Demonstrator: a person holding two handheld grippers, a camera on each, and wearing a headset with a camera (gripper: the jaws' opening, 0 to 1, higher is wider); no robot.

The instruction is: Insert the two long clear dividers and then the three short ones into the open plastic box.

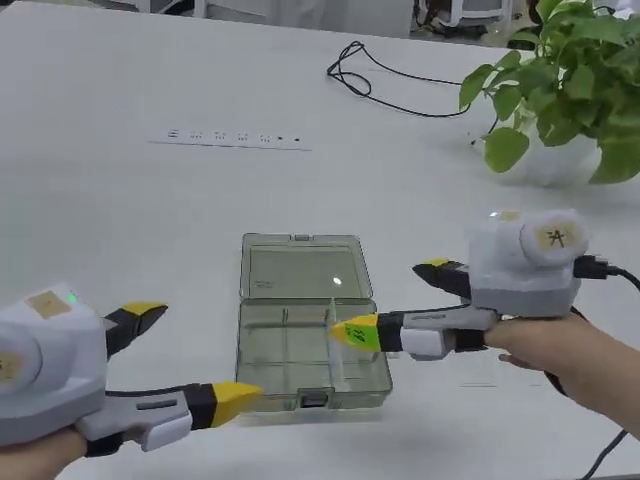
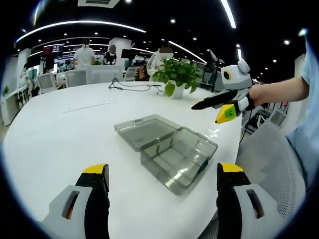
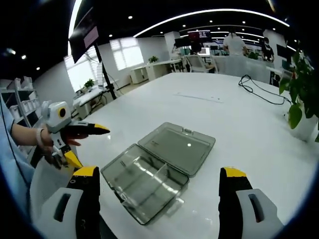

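The smoky clear plastic box (image 1: pixel 243 352) lies open in the middle of the white table, with its lid (image 1: pixel 305 270) folded flat on the far side. Clear dividers (image 1: pixel 330 322) stand inside the base; I cannot tell how many. My left gripper (image 1: pixel 190 355) hovers at the box's near left corner, open and empty. My right gripper (image 1: pixel 392 299) is open too, its lower yellow tip over the base's right side. From the left gripper (image 2: pixel 162 172) the box (image 2: pixel 179 159) lies ahead, the right gripper (image 2: pixel 207 113) beyond it. From the right gripper (image 3: pixel 159 172) the box (image 3: pixel 144 181) sits between its fingers, the left gripper (image 3: pixel 90 147) at left.
A potted plant (image 1: pixel 570 90) stands at the far right of the table. A black cable (image 1: pixel 370 85) loops at the back, and a white power strip (image 1: pixel 230 138) lies at the far left. The table edge runs just below the box. People and chairs are in the background.
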